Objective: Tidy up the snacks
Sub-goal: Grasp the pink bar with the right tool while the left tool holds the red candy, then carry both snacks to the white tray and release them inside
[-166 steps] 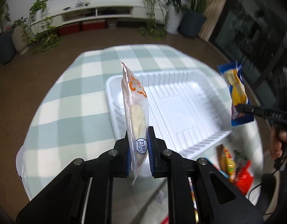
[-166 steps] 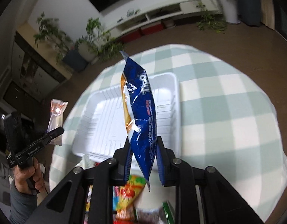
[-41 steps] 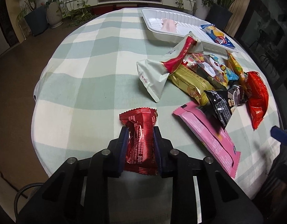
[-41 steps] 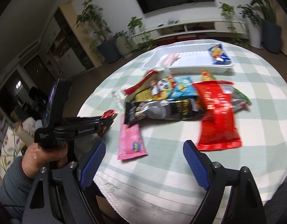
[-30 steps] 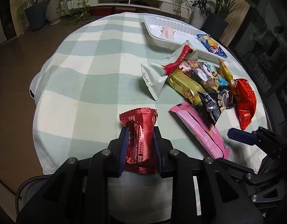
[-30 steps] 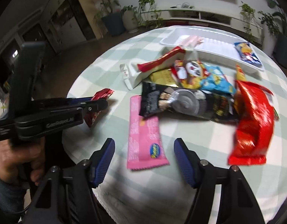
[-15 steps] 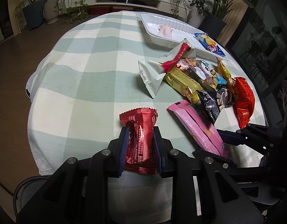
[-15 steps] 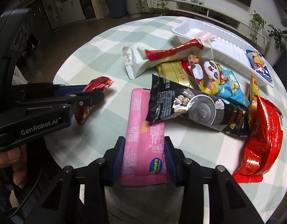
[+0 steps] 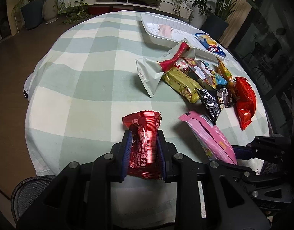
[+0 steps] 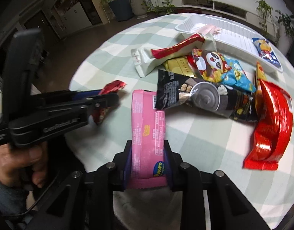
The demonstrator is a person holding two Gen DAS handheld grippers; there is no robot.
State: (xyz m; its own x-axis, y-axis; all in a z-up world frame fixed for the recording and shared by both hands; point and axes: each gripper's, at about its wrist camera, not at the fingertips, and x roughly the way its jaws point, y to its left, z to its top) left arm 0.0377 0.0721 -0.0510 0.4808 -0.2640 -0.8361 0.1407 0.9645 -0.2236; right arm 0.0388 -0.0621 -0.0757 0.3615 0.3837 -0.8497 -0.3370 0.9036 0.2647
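Note:
My left gripper [image 9: 144, 149] is shut on a small red foil snack pack [image 9: 143, 134] near the table's front edge; it also shows in the right wrist view [image 10: 110, 88]. My right gripper [image 10: 147, 153] is shut on a long pink snack bar [image 10: 147, 118], whose far end lies on the cloth [image 9: 208, 132]. A white plastic tray [image 9: 156, 36] at the far side holds a pale pink packet [image 9: 164, 28] and a blue packet [image 9: 210, 44].
A pile of loose snacks lies between me and the tray: a white-and-red packet [image 10: 166, 55], a gold bar [image 9: 183, 84], a panda bag [image 10: 219, 67], a black bag [image 10: 194, 94] and a red bag [image 10: 271, 124]. The round table has a green checked cloth [image 9: 93, 65].
My right gripper has closed on the pink bar, after being wide open a second ago. My left gripper still holds the red pack, hardly moved.

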